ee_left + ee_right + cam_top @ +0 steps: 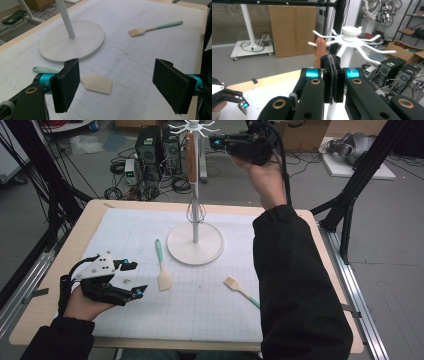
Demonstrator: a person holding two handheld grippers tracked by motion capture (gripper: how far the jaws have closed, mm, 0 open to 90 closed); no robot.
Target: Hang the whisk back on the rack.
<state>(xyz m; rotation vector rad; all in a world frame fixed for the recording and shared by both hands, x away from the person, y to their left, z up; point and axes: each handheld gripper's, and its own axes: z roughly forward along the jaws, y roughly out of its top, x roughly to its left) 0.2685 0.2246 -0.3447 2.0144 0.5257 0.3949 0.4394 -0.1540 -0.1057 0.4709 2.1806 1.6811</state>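
A white hook rack (195, 245) stands on the mat, its hooks at the top (350, 33). A whisk with a brown wooden handle (190, 155) hangs from one hook, wires down by the pole. My right gripper (216, 142) is raised just right of the rack top, its jaws shut (333, 75) with nothing between them and the whisk handle (320, 50) right behind them. A teal-handled spatula (163, 270) and a teal-handled brush (240, 290) lie flat on the mat. My left gripper (136, 278) hovers open at the front left, the spatula blade (98, 83) just beyond its jaws.
The white gridded mat (210, 315) covers most of the wooden table (30, 320). The rack's round base (75, 42) sits mid-table, the brush (150, 28) to its right. Computer cases, cables and black frame legs stand on the floor behind.
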